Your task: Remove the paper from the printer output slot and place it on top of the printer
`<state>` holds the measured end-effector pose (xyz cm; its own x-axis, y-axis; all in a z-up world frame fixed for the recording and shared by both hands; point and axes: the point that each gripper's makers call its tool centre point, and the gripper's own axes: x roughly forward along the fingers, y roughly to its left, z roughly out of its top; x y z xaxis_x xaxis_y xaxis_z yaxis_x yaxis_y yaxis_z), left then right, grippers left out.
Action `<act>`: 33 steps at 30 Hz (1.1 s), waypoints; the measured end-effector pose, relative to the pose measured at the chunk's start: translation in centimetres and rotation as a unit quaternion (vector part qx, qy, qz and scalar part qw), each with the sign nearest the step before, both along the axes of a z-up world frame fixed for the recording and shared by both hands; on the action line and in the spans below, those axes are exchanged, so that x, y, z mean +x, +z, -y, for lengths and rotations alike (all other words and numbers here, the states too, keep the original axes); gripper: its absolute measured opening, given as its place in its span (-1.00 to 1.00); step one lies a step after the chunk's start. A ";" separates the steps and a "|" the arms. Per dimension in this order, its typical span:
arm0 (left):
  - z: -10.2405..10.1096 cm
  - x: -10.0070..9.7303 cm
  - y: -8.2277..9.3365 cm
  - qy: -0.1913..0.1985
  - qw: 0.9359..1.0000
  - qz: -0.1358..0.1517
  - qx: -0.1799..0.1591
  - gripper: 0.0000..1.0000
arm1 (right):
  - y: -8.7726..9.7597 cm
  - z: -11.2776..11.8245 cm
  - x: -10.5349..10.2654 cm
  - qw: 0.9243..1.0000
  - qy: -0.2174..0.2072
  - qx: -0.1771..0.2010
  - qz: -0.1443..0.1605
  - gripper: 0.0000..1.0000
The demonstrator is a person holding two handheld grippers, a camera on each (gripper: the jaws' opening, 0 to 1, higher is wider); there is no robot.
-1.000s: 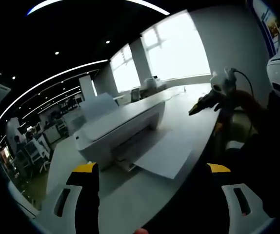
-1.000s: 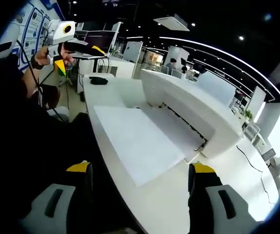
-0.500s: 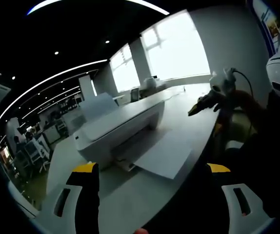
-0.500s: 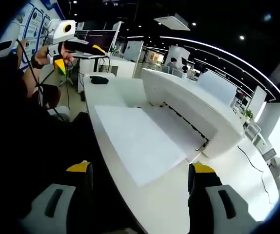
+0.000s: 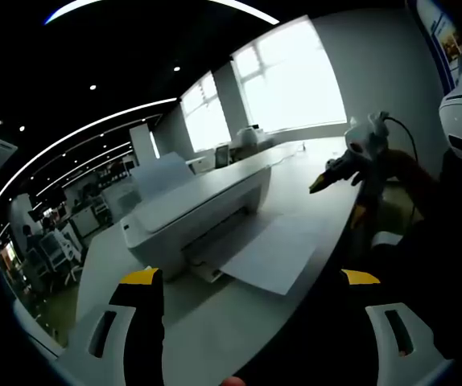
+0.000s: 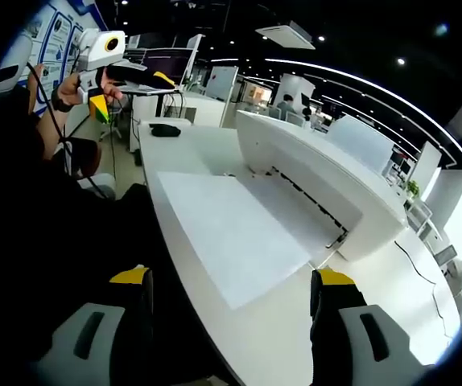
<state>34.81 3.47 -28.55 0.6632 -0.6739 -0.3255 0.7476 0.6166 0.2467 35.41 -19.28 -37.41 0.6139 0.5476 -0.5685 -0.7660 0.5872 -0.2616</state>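
In the left gripper view, a white printer (image 5: 191, 211) sits on a long white counter (image 5: 231, 322), left of centre. A sheet of paper (image 5: 275, 251) sticks out of its output slot toward the counter's near edge, lying flat, its far end under the printer's front. The left hand-held gripper (image 5: 251, 301) frames the bottom of the view, its jaws released and wide apart with nothing between them, well short of the paper. To the right, the right hand-held gripper (image 5: 340, 167) is held up in a person's hand, apart from everything; its jaws cannot be made out there.

In the right gripper view, the left hand-held gripper (image 6: 138, 76) sits high at upper left, then the paper (image 6: 231, 233) and the printer (image 6: 319, 181). The right hand-held gripper (image 6: 231, 301) is released too, empty.

Compared with a second ago, almost nothing differs: both views have drifted only slightly and the paper has not moved. The task looks unstarted, with the approach to the sheet yet to come.
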 end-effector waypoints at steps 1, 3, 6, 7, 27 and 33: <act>0.0 0.0 0.0 0.000 1.000 0.000 -0.001 0.82 | 0.0 0.0 0.0 1.000 0.000 0.000 0.000 0.50; 0.0 0.0 -0.1 0.000 1.000 -0.001 0.000 0.82 | 0.0 -0.1 0.0 1.000 0.001 0.001 -0.001 0.50; 0.0 0.0 -0.1 0.000 1.000 -0.001 0.000 0.82 | -0.1 -0.1 0.0 1.000 0.000 0.000 -0.002 0.50; 0.0 0.0 -0.1 0.000 1.000 -0.001 0.000 0.82 | -0.1 -0.1 0.0 1.000 0.001 0.000 -0.002 0.50; 0.1 0.0 0.0 -0.002 1.000 -0.001 0.001 0.82 | -0.1 -0.6 0.2 1.000 0.004 0.007 0.000 0.50; 0.1 0.0 0.0 -0.002 1.000 -0.001 0.000 0.82 | -0.2 -0.7 0.2 1.000 0.005 0.006 -0.001 0.49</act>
